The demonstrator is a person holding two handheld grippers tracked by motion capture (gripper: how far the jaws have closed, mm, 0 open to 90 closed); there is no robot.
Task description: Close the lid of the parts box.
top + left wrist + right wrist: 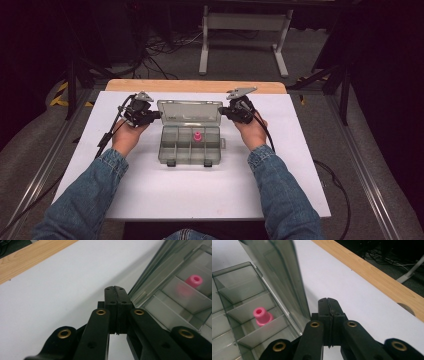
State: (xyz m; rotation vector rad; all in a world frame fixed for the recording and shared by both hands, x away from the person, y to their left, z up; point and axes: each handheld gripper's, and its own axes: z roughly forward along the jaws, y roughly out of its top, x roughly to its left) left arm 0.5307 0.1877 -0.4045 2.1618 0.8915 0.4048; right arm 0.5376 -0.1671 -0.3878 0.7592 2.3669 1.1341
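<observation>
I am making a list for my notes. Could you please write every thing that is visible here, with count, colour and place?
clear grey plastic compartment box: one, lid open and upright, centre of the table
small pink plastic peg: one, in a back-row compartment of the box
white table top: one, with a light wooden strip at the far edge
white metal stand: one, on the floor beyond the table
black cables: several, on the floor
left gripper: black, shut, at the lid's left end
right gripper: black, shut, at the lid's right end
denim sleeves: two, blue

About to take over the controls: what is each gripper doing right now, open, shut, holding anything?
Left gripper: shut, holding nothing.
Right gripper: shut, holding nothing.
</observation>
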